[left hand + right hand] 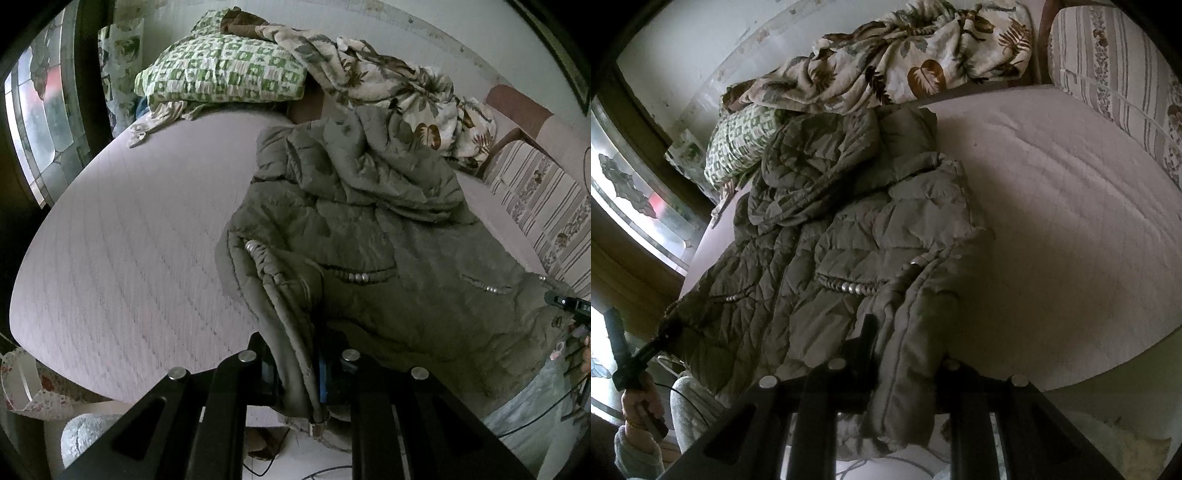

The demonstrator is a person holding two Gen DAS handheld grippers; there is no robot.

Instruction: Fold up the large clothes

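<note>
An olive-green quilted hooded jacket (pixel 369 229) lies on the pale mattress (pixel 129 240), hood toward the far end, hem hanging over the near edge. My left gripper (pixel 295 373) is shut on the jacket's left hem edge. My right gripper (pixel 905 365) is shut on the jacket (pixel 849 240) at its right hem edge. The right gripper also shows at the right edge of the left wrist view (pixel 569 306), and the left gripper, held by a hand, shows low left in the right wrist view (pixel 631 354).
A green checked pillow (pixel 221 70) and a leaf-print blanket (pixel 399 85) lie at the mattress's far end. A striped cushion (pixel 1115 74) stands at the right side. A window (pixel 40 110) is on the left. Cables lie on the floor below.
</note>
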